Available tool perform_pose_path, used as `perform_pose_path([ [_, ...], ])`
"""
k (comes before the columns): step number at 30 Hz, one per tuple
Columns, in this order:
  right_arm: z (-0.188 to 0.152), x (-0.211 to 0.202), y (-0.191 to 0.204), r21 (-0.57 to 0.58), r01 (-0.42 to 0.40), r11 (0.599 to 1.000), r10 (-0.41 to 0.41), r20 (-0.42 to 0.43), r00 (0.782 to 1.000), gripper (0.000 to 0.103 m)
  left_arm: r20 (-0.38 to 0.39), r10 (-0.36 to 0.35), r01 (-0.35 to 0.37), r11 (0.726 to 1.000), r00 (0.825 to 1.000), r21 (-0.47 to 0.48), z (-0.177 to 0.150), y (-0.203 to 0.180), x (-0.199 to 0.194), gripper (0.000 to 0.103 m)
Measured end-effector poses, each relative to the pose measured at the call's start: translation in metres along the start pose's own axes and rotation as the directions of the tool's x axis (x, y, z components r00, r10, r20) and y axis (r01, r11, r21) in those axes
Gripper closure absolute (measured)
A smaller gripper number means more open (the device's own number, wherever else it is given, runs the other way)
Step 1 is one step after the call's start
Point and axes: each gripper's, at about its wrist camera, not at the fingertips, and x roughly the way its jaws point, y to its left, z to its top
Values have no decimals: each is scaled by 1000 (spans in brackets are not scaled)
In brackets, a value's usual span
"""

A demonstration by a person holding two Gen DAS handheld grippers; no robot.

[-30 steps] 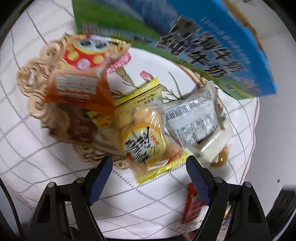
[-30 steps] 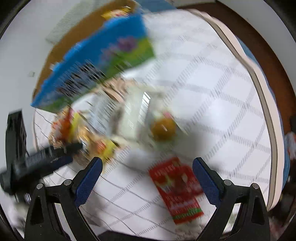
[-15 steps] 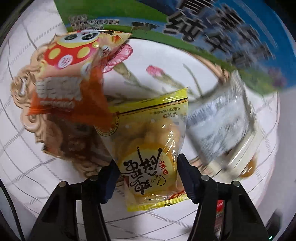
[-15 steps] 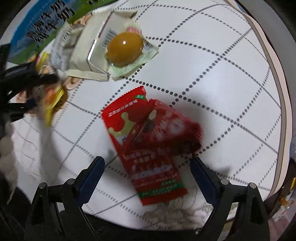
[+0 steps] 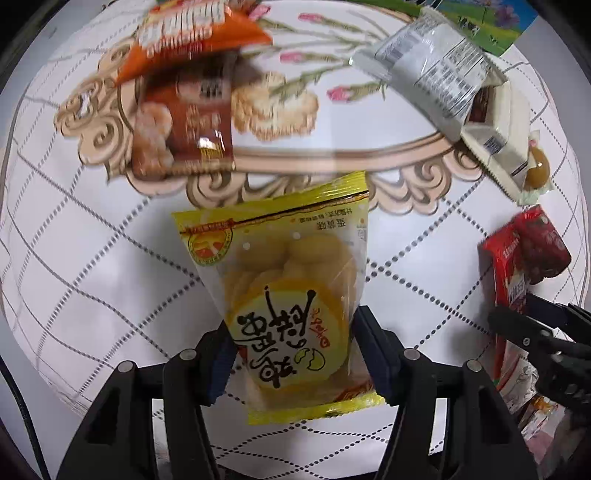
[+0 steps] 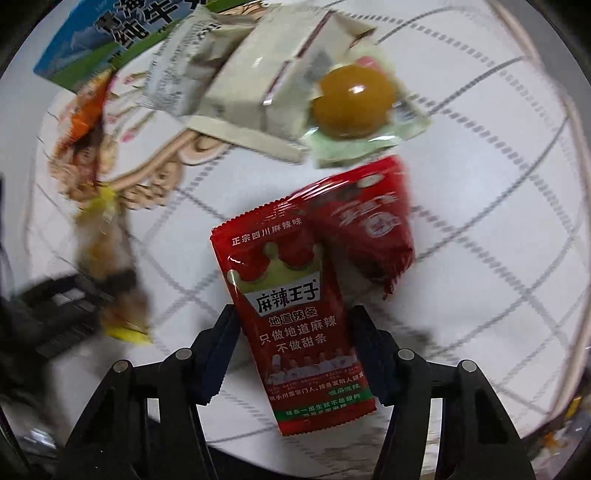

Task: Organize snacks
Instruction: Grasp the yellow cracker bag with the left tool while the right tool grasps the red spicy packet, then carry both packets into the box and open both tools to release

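My left gripper [image 5: 291,354] is shut on a yellow snack bag [image 5: 284,291] and holds it above the checked tablecloth, in front of the decorated tray [image 5: 332,151]. My right gripper [image 6: 291,347] is closed around a red spicy-strip packet [image 6: 295,314]; a second, darker red packet [image 6: 365,229] lies just beyond it. The right gripper and red packets also show in the left wrist view [image 5: 517,266]. On the tray lie an orange bag [image 5: 192,40], a brown snack bag [image 5: 181,125] and a silver-grey packet [image 5: 432,66].
A beige box [image 6: 266,85] and a sealed egg pack [image 6: 354,99] lie at the tray's right edge. A blue and green milk carton [image 6: 107,33] stands behind the tray. The white checked tablecloth [image 5: 92,277] covers the table.
My left gripper has closed on the yellow bag and pulled it off the tray toward me. My right gripper has moved down over the red packet and closed around it.
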Motion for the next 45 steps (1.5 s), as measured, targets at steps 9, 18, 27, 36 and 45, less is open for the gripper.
perform_pose_path([
  [9, 15, 16, 18, -16, 39, 999, -40, -42, 998, 31, 3, -9, 9, 999, 1000, -33, -4, -10, 8, 41],
  [18, 15, -2, 18, -16, 48, 999, -48, 41, 998, 52, 37, 2, -2, 1000, 999, 1, -1, -9, -9, 54],
  [27, 17, -50, 38, -34, -82, 996, 86, 108, 990, 53, 103, -69, 68, 998, 992, 14, 11, -7, -56, 57],
  [36, 56, -153, 48, -81, -190, 978, 205, 262, 943, 53, 251, -180, 185, 983, 951, 3, 61, 11, -152, 57],
  [45, 166, -225, 81, -123, -109, 986, 153, 441, 885, 53, 337, -202, 208, 978, 919, 19, 163, 18, -220, 57],
])
